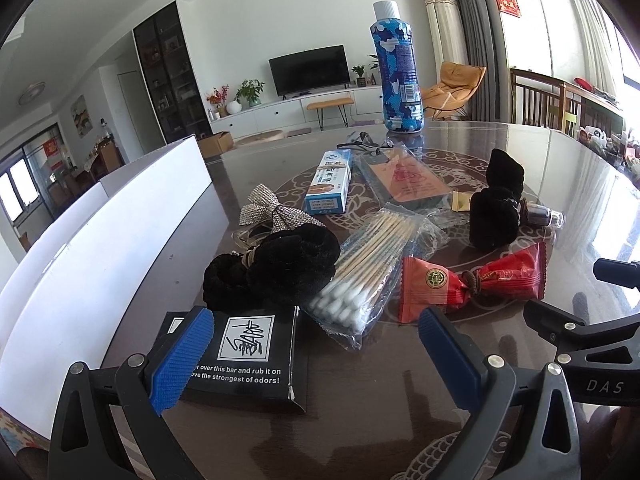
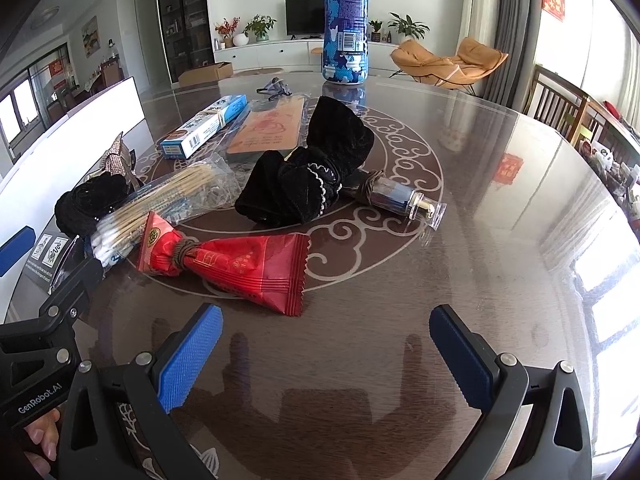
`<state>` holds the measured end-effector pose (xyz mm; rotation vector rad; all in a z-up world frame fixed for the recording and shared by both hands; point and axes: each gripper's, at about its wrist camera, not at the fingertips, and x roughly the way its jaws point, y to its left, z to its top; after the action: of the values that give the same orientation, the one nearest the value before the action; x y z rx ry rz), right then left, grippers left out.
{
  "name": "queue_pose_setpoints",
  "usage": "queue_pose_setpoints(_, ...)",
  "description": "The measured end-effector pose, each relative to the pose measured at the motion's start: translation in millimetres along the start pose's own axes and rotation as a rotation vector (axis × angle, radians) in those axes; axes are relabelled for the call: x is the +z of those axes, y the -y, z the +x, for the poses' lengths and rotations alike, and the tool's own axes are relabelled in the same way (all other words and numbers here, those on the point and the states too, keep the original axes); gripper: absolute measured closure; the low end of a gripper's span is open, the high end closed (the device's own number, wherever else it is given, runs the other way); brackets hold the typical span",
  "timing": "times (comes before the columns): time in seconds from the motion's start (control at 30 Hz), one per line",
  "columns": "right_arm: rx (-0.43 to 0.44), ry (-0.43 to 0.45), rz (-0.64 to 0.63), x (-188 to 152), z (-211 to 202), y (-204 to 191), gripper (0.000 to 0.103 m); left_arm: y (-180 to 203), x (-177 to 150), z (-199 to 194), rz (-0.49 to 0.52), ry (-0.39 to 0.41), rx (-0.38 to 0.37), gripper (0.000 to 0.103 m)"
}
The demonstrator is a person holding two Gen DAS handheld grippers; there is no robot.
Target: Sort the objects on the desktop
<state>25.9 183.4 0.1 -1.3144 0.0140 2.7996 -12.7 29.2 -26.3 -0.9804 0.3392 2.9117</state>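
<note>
Sorting appears not yet begun: every item lies loose on the table (image 2: 500, 240), clustered around the red snack packet (image 2: 240, 268). The left gripper (image 1: 316, 354) and right gripper (image 2: 326, 354) are both spread, holding nothing.

Count:
- one camouflage bottle (image 2: 346, 20), far behind the packet
- one cotton-swab bag (image 1: 372, 264)
- two black scrunchies (image 2: 308, 176)
- one black soap-bar box (image 1: 240, 356)
- one blue carton (image 1: 330, 188)
- one small vial (image 2: 404, 198), possibly perfume

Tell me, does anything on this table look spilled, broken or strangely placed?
Nothing looks spilled or broken. The items lie in a loose heap: the clear bag of cotton swabs rests partly on the fluffy black hair tie, and the red foil packet is pinched in the middle by a cord.
</note>
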Motion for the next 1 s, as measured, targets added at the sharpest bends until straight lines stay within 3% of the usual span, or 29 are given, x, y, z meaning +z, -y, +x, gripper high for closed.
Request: queue_pose_setpoints(1.0, -0.006, -0.016, -0.001, -0.5, 4.1, 0.9, 0.0, 3.8, -1.2, -5.2, 0.022, 0.014, 0.014, 0.0)
